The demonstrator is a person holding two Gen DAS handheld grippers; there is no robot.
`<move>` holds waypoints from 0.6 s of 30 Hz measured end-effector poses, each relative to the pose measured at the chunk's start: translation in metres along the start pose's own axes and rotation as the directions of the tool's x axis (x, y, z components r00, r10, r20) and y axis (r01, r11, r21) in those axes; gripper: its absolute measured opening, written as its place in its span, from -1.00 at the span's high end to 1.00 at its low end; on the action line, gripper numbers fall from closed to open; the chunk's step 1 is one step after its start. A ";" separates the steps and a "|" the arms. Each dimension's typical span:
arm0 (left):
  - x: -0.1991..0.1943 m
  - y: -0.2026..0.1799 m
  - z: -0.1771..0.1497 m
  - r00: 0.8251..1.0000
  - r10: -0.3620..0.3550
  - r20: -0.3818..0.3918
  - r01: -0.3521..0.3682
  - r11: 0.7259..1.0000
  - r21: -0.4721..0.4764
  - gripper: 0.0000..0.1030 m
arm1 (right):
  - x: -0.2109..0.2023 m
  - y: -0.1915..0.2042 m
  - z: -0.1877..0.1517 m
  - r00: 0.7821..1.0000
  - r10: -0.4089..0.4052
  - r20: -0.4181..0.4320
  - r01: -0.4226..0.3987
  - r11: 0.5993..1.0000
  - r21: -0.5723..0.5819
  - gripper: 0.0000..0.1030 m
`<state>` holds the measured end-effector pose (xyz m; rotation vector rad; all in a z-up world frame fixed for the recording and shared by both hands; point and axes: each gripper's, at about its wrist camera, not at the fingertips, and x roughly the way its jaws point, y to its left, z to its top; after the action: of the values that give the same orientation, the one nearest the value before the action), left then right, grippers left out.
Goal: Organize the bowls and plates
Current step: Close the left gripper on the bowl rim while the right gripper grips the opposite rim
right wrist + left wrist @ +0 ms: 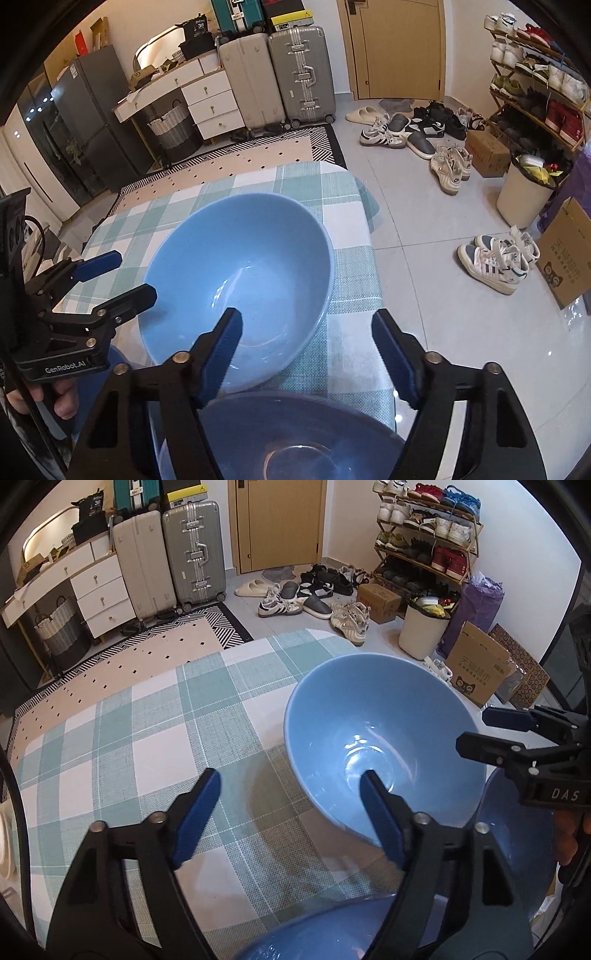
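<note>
Left of the glossy, round light-blue bowl (384,746), the left gripper (290,812) hangs wide open and grips nothing. The bowl sits empty on the woven teal-and-white checked tablecloth (147,738). Right of the bowl, the right gripper (306,350) is also spread wide and empty, above a darker blue plate (295,435).

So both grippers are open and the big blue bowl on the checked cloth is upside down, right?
Not quite: the blue bowl sits upright, its hollow facing up, as the right wrist view shows. Both the left gripper and right gripper are open, and it does rest on the checked cloth.
</note>
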<state>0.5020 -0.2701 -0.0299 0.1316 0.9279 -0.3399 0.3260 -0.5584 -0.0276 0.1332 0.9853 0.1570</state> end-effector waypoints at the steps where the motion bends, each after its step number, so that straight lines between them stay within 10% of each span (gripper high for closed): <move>1: 0.004 0.000 0.000 1.000 -0.010 -0.012 0.010 1.000 -0.003 -0.30 | 0.001 -0.001 0.001 1.000 0.003 0.001 -0.003 1.000 -0.001 -0.38; 18: 0.020 -0.016 -0.002 0.998 -0.047 -0.031 0.048 0.997 0.056 0.55 | 0.023 0.000 0.003 1.000 -0.013 -0.028 0.012 1.000 -0.014 0.58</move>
<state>0.5061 -0.2892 -0.0467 0.1669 0.9521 -0.4094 0.3406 -0.5539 -0.0450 0.1121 1.0127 0.1546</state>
